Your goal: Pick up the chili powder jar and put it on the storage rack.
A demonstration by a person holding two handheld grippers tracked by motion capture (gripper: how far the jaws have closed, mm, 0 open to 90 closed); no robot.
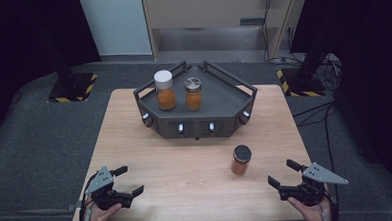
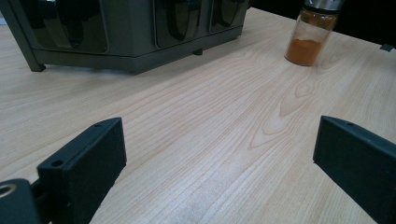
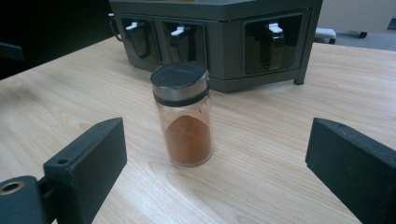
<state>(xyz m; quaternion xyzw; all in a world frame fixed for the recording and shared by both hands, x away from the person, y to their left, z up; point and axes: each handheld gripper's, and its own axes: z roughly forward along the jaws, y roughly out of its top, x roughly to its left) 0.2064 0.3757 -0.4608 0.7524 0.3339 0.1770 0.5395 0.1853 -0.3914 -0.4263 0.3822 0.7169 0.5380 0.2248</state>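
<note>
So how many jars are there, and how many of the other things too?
Spice jars: 3 (white lid, silver lid, black lid)
Grey racks: 1
Grippers: 2 (left, right)
Tables: 1
Total: 7

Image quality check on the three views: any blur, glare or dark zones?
High view: soft, table evenly lit, surroundings near black. Left gripper view: wood grain sharp, spice jar cut off at the top edge. Right gripper view: that jar crisp, faint sheen on its lid, near fingers slightly soft.

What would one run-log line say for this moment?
left gripper: open, empty | right gripper: open, empty, facing jar | jar: upright on table, untouched | rack: two jars
</note>
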